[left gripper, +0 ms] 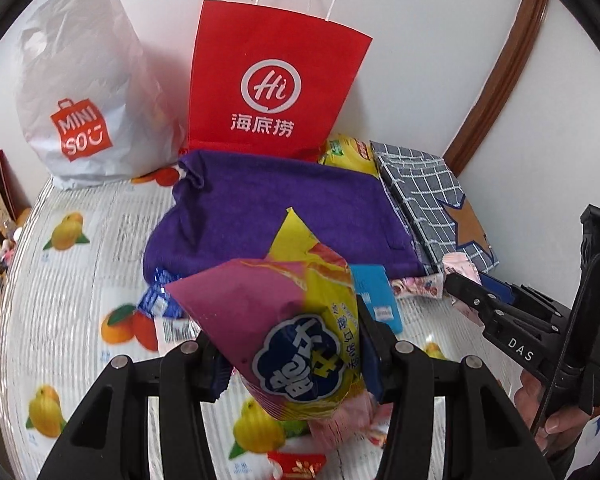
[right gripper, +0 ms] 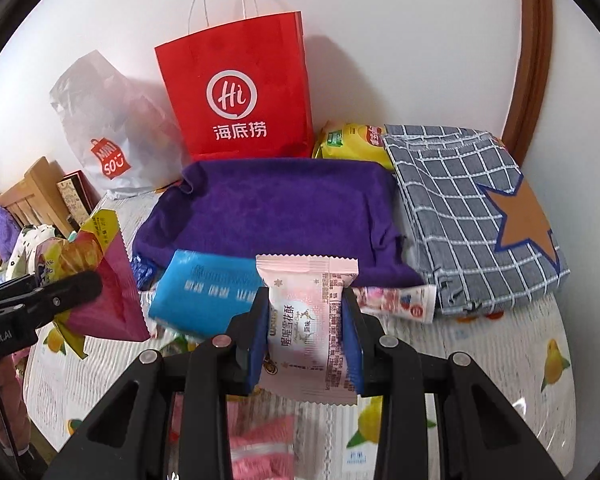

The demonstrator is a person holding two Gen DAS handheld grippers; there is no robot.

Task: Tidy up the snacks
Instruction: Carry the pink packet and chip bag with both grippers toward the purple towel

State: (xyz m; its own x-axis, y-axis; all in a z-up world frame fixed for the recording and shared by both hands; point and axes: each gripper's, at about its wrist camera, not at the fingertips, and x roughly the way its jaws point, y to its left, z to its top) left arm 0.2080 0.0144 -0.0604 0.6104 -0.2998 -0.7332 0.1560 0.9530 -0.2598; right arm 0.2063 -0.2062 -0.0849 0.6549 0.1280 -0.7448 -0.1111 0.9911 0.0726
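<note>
Fingers (right gripper: 262, 332) of the right gripper (right gripper: 306, 332) clamp a pink snack packet (right gripper: 310, 332) at lower centre, while the left gripper (left gripper: 292, 356) pinches a purple-yellow chip bag (left gripper: 300, 320), hiding its lower part.

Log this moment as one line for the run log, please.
left gripper: shut on magenta-yellow snack bag | right gripper: shut on pink snack packet | both lifted over purple cloth

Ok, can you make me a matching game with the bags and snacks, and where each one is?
Things:
1. red paper bag
2. pale pink snack packet
3. magenta and yellow chip bag
4. purple towel

Places:
A. in the left gripper
B. standing against the wall
C. in the right gripper
D. spread on the table

Pairs: 1-B, 2-C, 3-A, 4-D
</note>
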